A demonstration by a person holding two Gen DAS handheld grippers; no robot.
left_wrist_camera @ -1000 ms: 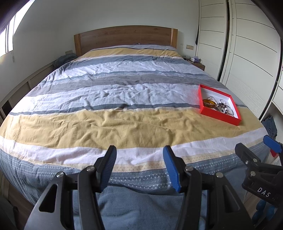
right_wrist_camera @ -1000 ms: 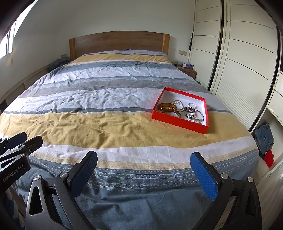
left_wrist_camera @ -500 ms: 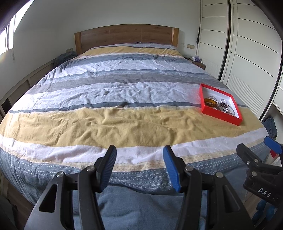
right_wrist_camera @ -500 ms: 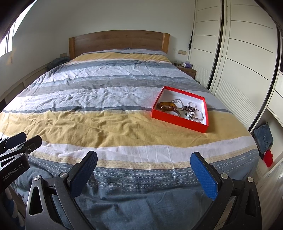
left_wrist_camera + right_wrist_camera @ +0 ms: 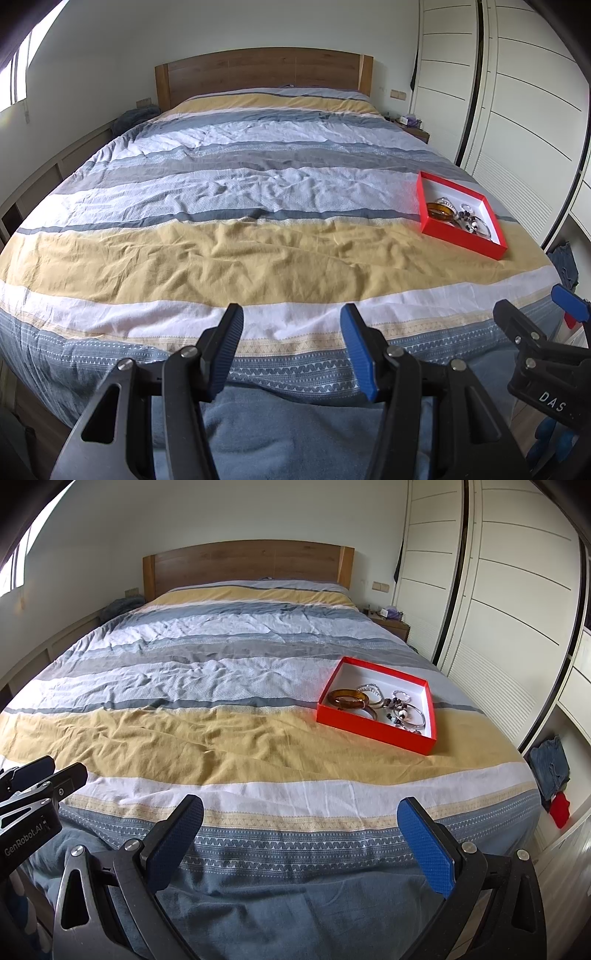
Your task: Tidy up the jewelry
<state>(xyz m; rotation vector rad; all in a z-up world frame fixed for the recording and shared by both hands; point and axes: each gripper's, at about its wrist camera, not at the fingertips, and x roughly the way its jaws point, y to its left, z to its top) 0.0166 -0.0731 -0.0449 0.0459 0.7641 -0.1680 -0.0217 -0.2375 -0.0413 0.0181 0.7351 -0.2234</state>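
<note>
On the striped bed, jewelry sits piled in the red cardboard tray [image 5: 373,727].
Both claws, left claw [image 5: 291,347] and right claw [image 5: 301,845], hang empty and spread; approach slowly, pinch one bangle only.

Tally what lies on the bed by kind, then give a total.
Red box: 1
Amber bangle: 1
Silver and beaded bracelets: a tangled cluster, at least 3; the exact number cannot be told
Total: at least 5, all the jewelry inside the box
</note>
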